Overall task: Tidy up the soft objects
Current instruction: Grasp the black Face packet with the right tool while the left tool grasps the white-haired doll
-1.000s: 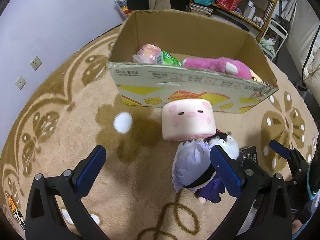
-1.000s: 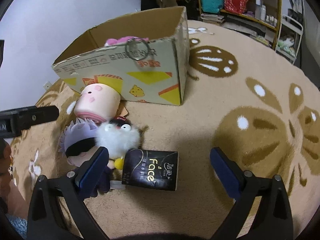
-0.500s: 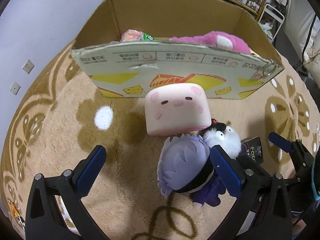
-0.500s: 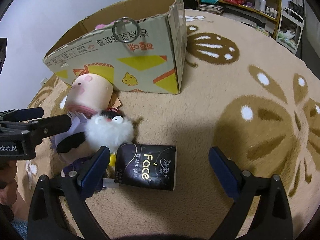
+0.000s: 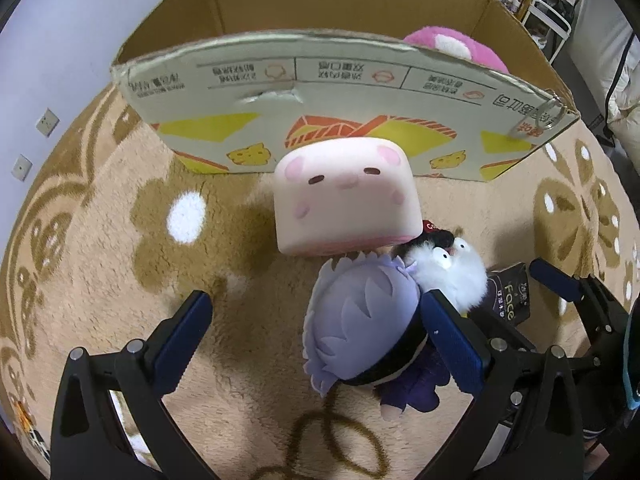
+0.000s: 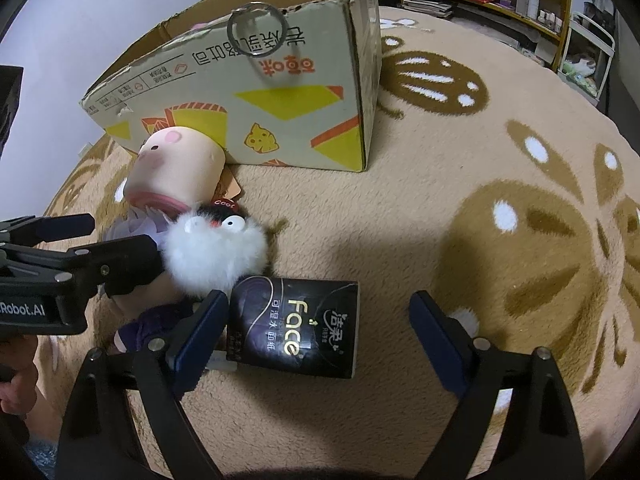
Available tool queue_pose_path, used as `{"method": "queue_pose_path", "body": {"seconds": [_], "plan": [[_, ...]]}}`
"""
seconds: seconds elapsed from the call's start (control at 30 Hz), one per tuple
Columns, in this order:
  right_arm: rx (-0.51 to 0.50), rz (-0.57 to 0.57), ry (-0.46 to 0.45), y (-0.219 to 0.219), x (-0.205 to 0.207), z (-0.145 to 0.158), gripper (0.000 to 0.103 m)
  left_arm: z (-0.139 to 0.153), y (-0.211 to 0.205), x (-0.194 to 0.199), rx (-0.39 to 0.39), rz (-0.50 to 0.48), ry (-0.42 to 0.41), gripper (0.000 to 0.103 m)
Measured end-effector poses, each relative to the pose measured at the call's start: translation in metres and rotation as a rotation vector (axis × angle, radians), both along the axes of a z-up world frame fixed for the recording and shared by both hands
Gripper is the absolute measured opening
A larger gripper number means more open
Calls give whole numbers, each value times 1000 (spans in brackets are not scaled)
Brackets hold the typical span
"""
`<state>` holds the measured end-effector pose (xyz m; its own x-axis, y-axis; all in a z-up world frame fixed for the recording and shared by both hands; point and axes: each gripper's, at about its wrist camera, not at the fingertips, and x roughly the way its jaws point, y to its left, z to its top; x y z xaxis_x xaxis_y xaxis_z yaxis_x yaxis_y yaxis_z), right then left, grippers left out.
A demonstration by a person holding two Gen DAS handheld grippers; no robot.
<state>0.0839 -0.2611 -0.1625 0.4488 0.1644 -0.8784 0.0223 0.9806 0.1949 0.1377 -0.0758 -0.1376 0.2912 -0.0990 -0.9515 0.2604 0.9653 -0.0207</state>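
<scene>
Left gripper (image 5: 316, 330): jaws spread wide, low over the carpet; right finger touches the side of the purple-haired doll (image 5: 362, 332), left finger well apart from it; nothing pinched.
Right gripper (image 6: 318, 330): jaws spread wide, straddling the black tissue pack (image 6: 294, 330); left finger just beside the pack's edge, right finger apart; nothing pinched.
Purple-haired doll: lies on the carpet, head toward the box, dark band across the face, purple body toward the camera.
Fluffy white toy (image 6: 218, 252): googly eyes, black cap; pressed against the doll's right side, touching the tissue pack's corner.
Pink cube plush (image 5: 346, 194): face upward, leaning against the front wall of the cardboard box (image 5: 344, 92); touching the doll's hair.
Cardboard box: open top, on the carpet; a pink plush (image 5: 456, 50) shows over its rim at the right; a metal ring (image 6: 258, 28) hangs on the front wall's rim near the corner.
Carpet (image 6: 460, 160): beige, brown flower pattern.
</scene>
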Motion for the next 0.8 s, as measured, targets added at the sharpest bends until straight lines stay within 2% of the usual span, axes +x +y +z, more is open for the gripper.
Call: {"method": "queue_pose_path", "body": {"seconds": [0.27,0.4,0.6,0.73,0.8], "plan": [[-7,19,-2,7,-1,1,87,-8,5,0,-33,12,41,103],[-9,24,-3,9,-2,1,86,-19,-5,-5,-7,-17,72,100],[1,53,-7,16,-2,2,70,-27,-10,-8,-23,-32,80,83],[2,57,-14,19,-2,3,69,-24,-21,-14,-79,-41,97,59],[3,54,-18,19,-3,5,69,-23,-21,-15,-114,-38,106,58]]}}
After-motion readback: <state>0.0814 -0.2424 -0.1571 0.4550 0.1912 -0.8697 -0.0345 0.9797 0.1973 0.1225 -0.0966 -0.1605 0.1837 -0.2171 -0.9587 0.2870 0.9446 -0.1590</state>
